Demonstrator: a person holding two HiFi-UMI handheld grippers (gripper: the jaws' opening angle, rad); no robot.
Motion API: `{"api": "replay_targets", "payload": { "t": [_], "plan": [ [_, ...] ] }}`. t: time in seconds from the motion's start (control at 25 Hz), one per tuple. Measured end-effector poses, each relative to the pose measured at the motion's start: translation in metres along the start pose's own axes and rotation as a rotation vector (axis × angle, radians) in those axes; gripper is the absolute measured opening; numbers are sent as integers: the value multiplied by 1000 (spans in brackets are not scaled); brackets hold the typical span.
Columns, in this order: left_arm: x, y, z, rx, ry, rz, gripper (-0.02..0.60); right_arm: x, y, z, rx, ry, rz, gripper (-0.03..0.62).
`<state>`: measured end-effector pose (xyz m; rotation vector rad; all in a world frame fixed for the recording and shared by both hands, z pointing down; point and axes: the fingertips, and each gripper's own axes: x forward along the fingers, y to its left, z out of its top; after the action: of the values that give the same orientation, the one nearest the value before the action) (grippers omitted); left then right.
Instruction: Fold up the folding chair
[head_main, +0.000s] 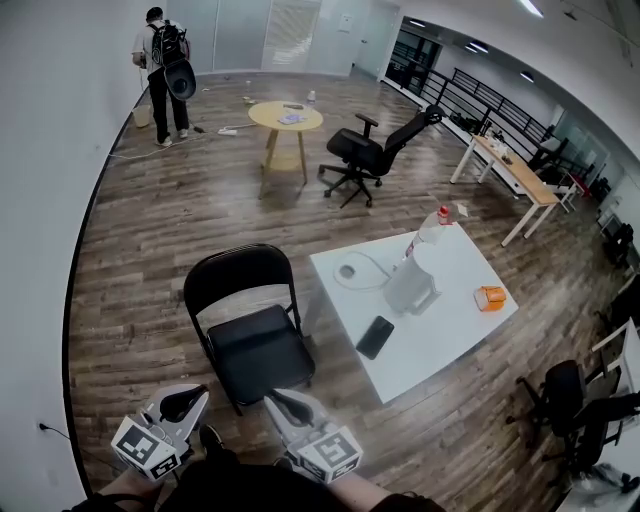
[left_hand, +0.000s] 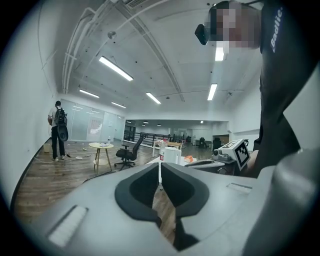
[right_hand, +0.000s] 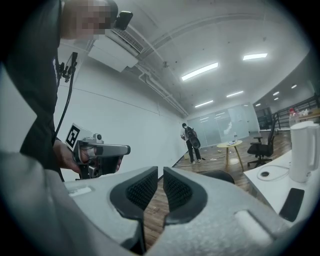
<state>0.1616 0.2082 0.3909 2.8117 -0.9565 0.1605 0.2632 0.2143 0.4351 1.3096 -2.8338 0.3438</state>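
Note:
The black folding chair (head_main: 250, 335) stands unfolded on the wood floor, its seat down and its rounded back toward the far side of the room. Both grippers hover at the near edge of the seat without touching it. My left gripper (head_main: 188, 400) is near the seat's front left corner, and my right gripper (head_main: 281, 402) is near the front right corner. In the left gripper view the jaws (left_hand: 160, 172) stand almost together with nothing between them. The right gripper (right_hand: 160, 182) looks the same, and the chair's back (right_hand: 216, 175) shows just beyond it.
A white table (head_main: 450, 310) stands right beside the chair, carrying a white kettle (head_main: 412, 280), a phone (head_main: 375, 337), a bottle (head_main: 432, 225) and an orange item (head_main: 489, 298). Farther off are a round wooden table (head_main: 286, 117), an office chair (head_main: 365, 155) and a person (head_main: 165, 85). A white wall runs along the left.

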Motion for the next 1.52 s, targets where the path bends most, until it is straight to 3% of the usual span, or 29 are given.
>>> {"api": "replay_targets", "payload": {
  "t": [0.4, 0.76, 1.12, 1.52],
  "plan": [
    [8, 78, 14, 10, 14, -81, 28, 64, -5, -5, 15, 37, -103, 43],
    [4, 132, 12, -31, 1, -164, 38, 104, 9, 4, -9, 65, -179, 56],
    [16, 143, 2, -45, 29, -249, 75, 98, -1, -12, 65, 78, -251, 94],
    [66, 145, 6, 4, 90, -220, 116, 85, -54, -33, 140, 85, -225, 123]
  ]
}}
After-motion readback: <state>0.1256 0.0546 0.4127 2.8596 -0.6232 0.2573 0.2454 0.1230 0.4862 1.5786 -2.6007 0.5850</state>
